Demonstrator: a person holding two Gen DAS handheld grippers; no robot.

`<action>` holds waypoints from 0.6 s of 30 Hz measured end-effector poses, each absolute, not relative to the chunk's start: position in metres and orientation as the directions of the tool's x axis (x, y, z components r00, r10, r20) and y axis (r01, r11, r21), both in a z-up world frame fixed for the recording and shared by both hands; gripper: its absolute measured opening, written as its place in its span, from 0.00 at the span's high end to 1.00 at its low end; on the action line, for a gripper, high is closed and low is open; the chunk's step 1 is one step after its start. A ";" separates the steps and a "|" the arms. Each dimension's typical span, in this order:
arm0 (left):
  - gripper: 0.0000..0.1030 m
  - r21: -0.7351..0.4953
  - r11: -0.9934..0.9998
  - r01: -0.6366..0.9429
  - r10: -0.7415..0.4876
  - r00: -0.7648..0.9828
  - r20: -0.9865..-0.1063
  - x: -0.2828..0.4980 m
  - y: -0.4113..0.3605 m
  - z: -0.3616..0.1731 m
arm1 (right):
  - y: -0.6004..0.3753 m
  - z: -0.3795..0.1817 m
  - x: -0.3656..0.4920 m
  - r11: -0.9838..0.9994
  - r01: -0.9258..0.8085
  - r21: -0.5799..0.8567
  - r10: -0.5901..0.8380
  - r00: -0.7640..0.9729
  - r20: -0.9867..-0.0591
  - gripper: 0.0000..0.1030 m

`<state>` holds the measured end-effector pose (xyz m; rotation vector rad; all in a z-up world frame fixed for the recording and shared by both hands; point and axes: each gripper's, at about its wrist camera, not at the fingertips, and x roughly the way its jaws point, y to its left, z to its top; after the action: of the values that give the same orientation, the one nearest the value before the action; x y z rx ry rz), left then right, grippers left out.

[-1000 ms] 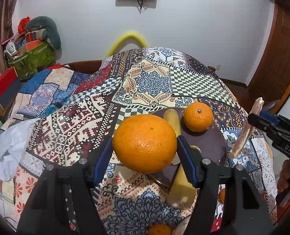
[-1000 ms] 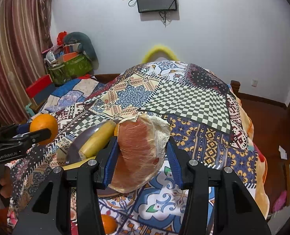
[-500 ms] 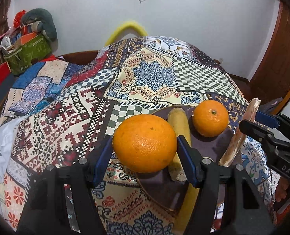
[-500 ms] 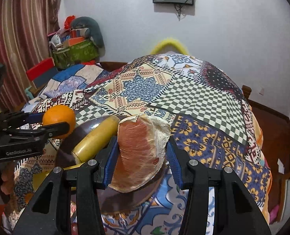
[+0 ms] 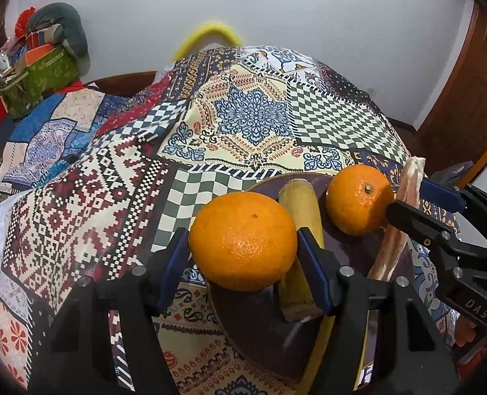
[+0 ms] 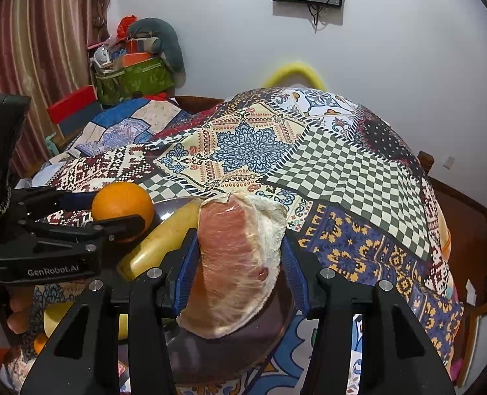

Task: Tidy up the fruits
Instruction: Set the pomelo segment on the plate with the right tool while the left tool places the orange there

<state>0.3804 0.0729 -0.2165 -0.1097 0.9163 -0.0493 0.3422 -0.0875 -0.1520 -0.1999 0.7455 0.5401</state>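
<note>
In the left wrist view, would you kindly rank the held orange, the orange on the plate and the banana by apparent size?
1. Held orange, largest, though nearness to the camera inflates it.
2. Banana: long but partly hidden, so its rank is unsure.
3. Orange on the plate, smallest looking, being farther away.

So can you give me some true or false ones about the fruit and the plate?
1. The left gripper holds a big orange between its fingers. True.
2. The right gripper holds a banana. False: a pink pomelo wedge sits between its fingers, which are opening.
3. A smaller orange already sits on the dark plate. True.
4. The plate has no banana on it. False: a banana lies on the plate beside the smaller orange.
5. The plate rests on a plain white sheet. False: it rests on a patterned patchwork cloth.
</note>
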 end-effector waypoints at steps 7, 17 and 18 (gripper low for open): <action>0.36 -0.134 0.991 -0.019 -0.097 0.587 -0.804 0.382 0.076 -0.222 | -0.081 -0.152 0.346 0.833 -0.553 0.024 0.411 0.588 -0.696 0.50; 0.36 -0.146 0.989 -0.027 -0.102 0.588 -0.802 0.379 0.076 -0.223 | -0.080 -0.152 0.341 0.833 -0.552 0.034 0.414 0.582 -0.700 0.40; 0.36 -0.147 0.989 -0.027 -0.104 0.586 -0.804 0.379 0.077 -0.223 | -0.081 -0.151 0.341 0.837 -0.546 0.035 0.411 0.585 -0.699 0.39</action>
<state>0.3789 0.0767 -0.2232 -0.1493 0.9450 -0.0449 0.3409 -0.0813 -0.1510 -0.1911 0.7623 0.5622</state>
